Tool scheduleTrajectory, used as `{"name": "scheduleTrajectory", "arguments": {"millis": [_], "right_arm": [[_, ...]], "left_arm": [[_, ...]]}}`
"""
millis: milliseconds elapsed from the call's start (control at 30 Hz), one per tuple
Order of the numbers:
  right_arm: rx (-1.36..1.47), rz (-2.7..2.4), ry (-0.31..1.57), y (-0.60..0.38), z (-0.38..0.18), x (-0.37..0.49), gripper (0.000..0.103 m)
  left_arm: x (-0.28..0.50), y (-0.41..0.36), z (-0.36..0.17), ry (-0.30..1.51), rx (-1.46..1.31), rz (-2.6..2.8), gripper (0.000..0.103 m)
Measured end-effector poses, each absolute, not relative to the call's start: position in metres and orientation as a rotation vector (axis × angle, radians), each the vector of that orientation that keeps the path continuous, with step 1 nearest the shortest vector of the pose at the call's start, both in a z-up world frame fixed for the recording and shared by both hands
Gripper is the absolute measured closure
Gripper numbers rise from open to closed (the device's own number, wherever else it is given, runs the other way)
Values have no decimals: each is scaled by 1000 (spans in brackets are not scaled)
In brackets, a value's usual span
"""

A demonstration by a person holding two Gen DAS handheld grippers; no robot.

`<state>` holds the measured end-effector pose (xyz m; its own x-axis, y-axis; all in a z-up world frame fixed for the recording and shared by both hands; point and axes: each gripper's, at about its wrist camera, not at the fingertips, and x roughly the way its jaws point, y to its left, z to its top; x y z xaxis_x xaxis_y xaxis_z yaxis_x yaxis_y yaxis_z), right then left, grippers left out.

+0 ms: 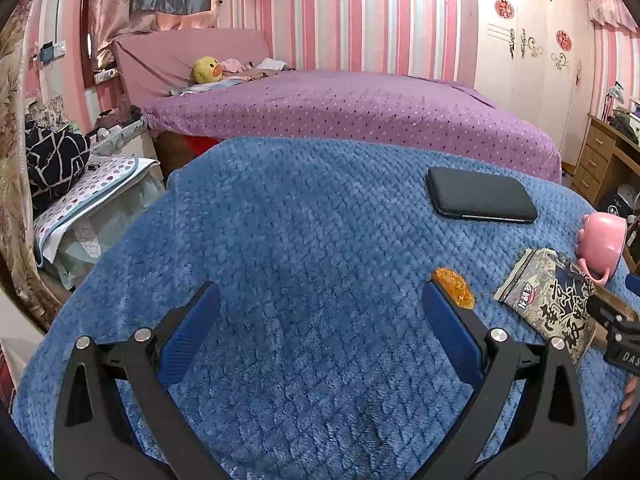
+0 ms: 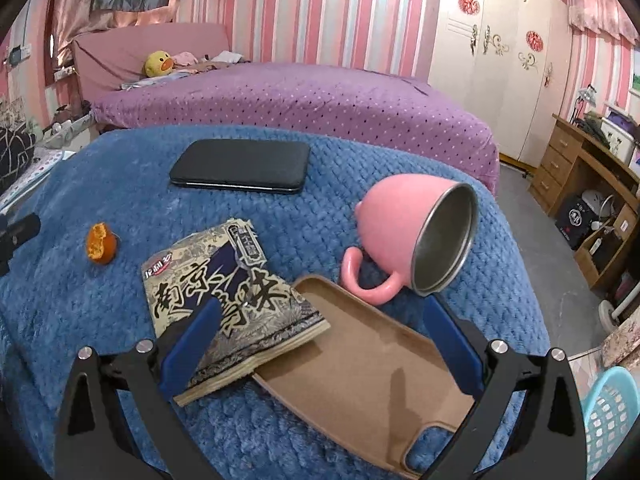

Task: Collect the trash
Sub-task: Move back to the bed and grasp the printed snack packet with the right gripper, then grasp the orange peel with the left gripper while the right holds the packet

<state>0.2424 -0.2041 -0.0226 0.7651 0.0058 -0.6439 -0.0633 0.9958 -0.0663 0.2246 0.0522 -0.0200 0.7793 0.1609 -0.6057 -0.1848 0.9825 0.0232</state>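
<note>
A printed snack wrapper (image 2: 228, 296) lies on the blue blanket (image 2: 120, 360), partly over a brown phone case (image 2: 360, 364). An orange peel piece (image 2: 101, 243) lies to its left. My right gripper (image 2: 320, 312) is open just above the wrapper and case, its left finger over the wrapper. My left gripper (image 1: 320, 300) is open and empty over bare blanket; the orange peel (image 1: 454, 288) is at its right fingertip, and the wrapper (image 1: 552, 300) is further right. The right gripper's body (image 1: 616, 320) shows at the left view's right edge.
A pink mug (image 2: 416, 232) lies on its side right of the wrapper. A black phone (image 2: 242, 166) lies at the far side. A light blue basket (image 2: 612, 420) stands on the floor at right. A purple bed (image 2: 300, 100) lies behind, a wooden desk (image 2: 580, 168) at right.
</note>
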Motion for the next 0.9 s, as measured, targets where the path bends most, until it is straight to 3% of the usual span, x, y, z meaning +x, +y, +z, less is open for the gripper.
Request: {"name": "scheduleTrajectory", "arguments": {"millis": [67, 133, 267, 333, 433, 533, 900], "right_arm": [[-69, 52, 696, -204, -22, 247, 8], [-66, 64, 692, -202, -22, 252, 24], [-107, 97, 719, -192, -27, 264, 44], [-106, 130, 740, -189, -30, 267, 61], [-107, 153, 746, -188, -31, 268, 72], [-98, 176, 727, -190, -29, 265, 77], [-102, 129, 689, -228, -15, 239, 77]], "left_arm": [[225, 50, -21, 653, -28, 193, 6], [226, 48, -22, 656, -22, 196, 6], [227, 43, -24, 660, -13, 195, 6], [227, 41, -24, 660, -2, 195, 6], [227, 39, -25, 662, -5, 188, 6], [228, 38, -25, 668, -22, 171, 6], [244, 15, -34, 710, -56, 72, 8]]}}
